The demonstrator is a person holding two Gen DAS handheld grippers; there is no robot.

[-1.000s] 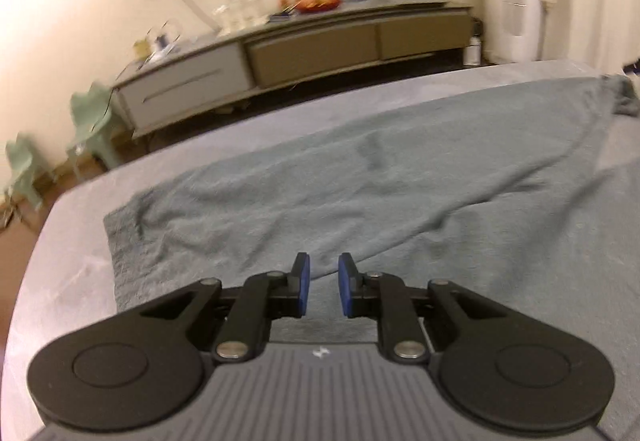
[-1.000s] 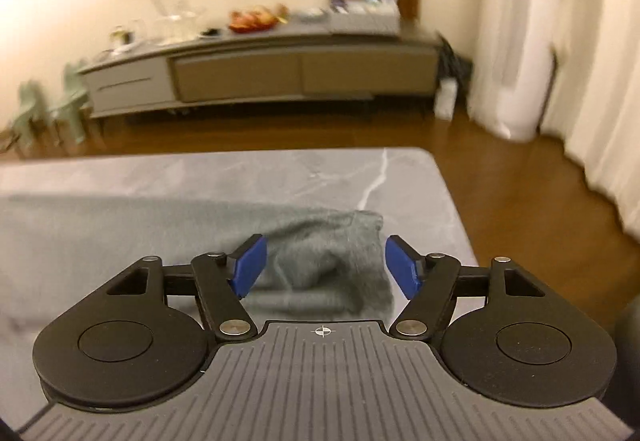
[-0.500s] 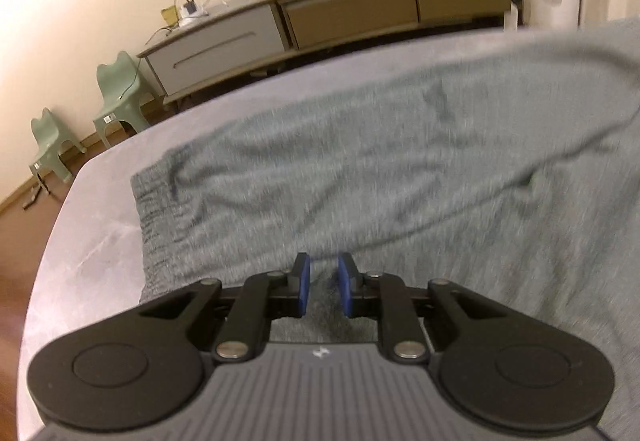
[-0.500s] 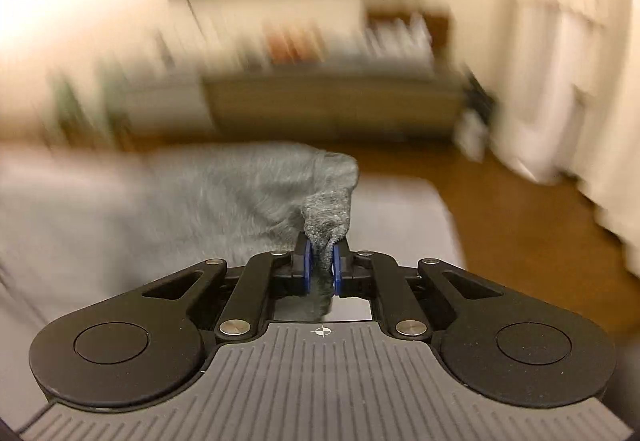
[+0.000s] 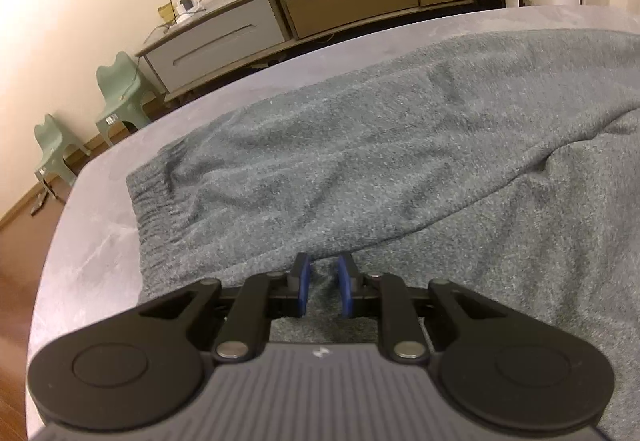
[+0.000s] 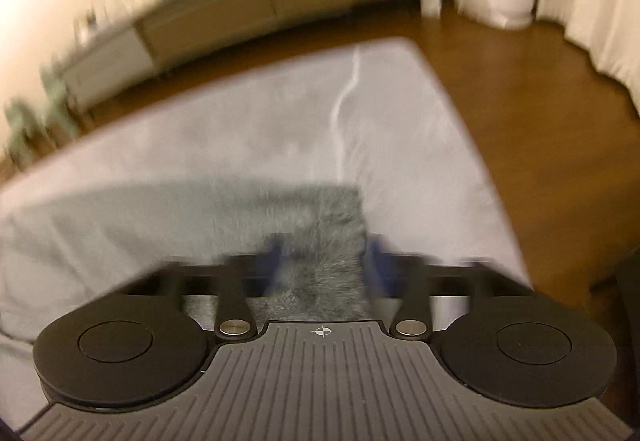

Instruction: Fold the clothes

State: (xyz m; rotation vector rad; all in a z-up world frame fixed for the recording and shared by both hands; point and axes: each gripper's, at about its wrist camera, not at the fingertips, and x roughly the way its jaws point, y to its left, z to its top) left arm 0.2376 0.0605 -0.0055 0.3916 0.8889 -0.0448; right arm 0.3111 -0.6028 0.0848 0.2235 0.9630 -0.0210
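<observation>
Our left gripper [image 5: 322, 291] jaws pinch a fold of the grey sweater [image 5: 400, 145]; our right gripper [image 6: 324, 265] jaws, just opening, straddle its cuff [image 6: 320, 237].

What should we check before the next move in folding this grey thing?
1. Grey garment lying on the table: ok.
2. Right hand-held gripper let go: ok. Its jaws have just been opening and the cloth end lies loose between them.
3. Left hand-held gripper pinching cloth: cannot tell, narrow gap at the fold edge.
4. Cloth smooth: not ok, wrinkles near the ribbed hem.
5. Right view sharp: not ok, blurred.
</observation>
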